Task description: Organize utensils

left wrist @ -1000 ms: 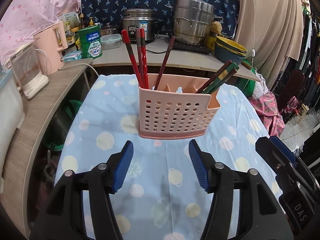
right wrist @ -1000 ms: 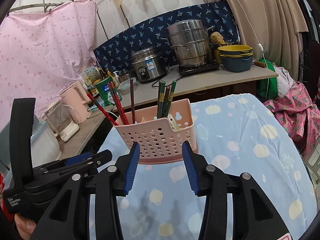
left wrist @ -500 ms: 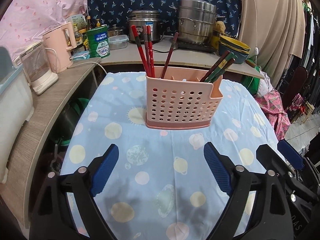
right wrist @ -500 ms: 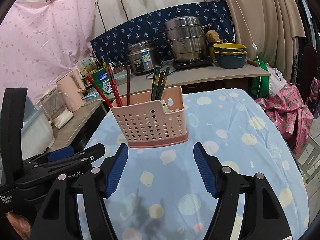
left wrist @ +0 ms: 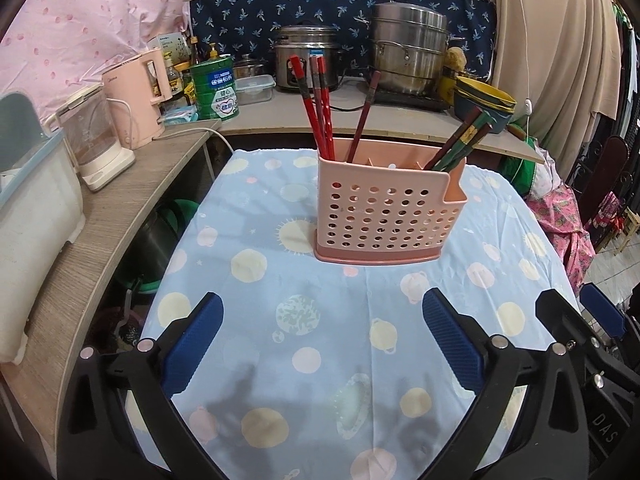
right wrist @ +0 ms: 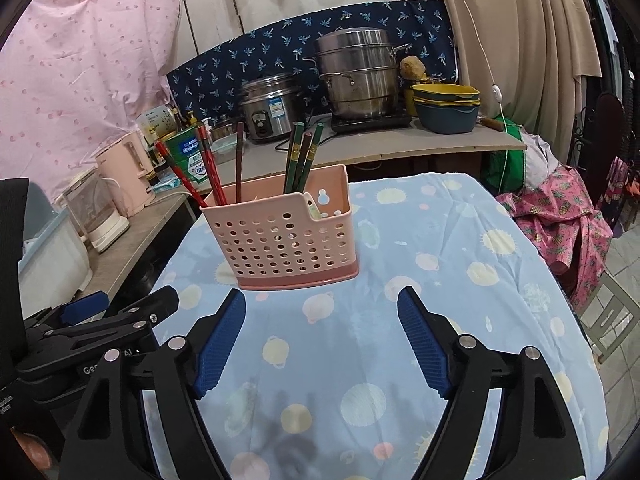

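A pink perforated utensil holder (left wrist: 386,210) stands on the table with the blue patterned cloth (left wrist: 320,340); it also shows in the right wrist view (right wrist: 288,236). Red chopsticks (left wrist: 316,108) stand in its left compartment, with a dark red one (left wrist: 362,116) beside them. Green and brown chopsticks (left wrist: 460,144) lean in its right compartment. My left gripper (left wrist: 322,340) is open and empty, well short of the holder. My right gripper (right wrist: 322,340) is open and empty, also short of it. The left gripper's body shows at the right wrist view's left edge (right wrist: 100,320).
A counter behind the table carries a rice cooker (left wrist: 306,56), a steel steamer pot (left wrist: 410,54), stacked bowls (left wrist: 482,102), a green tin (left wrist: 215,90) and a pink kettle (left wrist: 138,98). A wooden shelf (left wrist: 100,220) runs along the left. Pink fabric (right wrist: 560,224) lies at the right.
Both grippers have opened wider and drawn back from the holder, which now looks farther away. The holder and the chopsticks have not moved.
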Tool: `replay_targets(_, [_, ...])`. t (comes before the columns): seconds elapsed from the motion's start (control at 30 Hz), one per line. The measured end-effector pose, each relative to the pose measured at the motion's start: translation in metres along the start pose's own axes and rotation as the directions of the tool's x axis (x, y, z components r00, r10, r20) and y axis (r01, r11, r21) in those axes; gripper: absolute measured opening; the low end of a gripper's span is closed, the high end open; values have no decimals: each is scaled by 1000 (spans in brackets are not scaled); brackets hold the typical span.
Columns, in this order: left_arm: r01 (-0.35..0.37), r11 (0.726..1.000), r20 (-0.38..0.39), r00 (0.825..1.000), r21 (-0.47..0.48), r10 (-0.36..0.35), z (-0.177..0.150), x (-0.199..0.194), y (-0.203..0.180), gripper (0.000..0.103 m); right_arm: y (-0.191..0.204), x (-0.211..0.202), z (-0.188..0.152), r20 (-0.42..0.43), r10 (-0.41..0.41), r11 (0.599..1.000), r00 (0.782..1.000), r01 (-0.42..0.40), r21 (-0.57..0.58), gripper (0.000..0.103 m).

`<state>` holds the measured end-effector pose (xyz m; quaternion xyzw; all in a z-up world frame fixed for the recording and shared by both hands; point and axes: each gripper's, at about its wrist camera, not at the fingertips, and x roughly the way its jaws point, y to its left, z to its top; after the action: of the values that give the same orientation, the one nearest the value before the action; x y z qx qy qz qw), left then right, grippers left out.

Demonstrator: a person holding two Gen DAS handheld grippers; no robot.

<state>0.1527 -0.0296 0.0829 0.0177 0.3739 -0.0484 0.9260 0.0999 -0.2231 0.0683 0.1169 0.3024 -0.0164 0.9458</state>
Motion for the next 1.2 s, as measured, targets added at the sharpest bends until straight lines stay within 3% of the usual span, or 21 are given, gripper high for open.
replay_targets(0.43, [-7, 1000, -10, 1000, -8, 7, 3, 7, 4, 96, 2, 8, 1, -9, -35, 999, 999, 35, -21, 87])
replay_targets(0.47, [-7, 1000, -9, 1000, -9, 7, 3, 7, 4, 96, 2, 9, 1, -13, -35, 999, 999, 35, -23, 97])
replay_targets(1.2, [-48, 999, -8, 999, 12, 48, 5, 17, 1, 96, 5, 18, 2, -22, -62, 997, 998, 61, -46, 96])
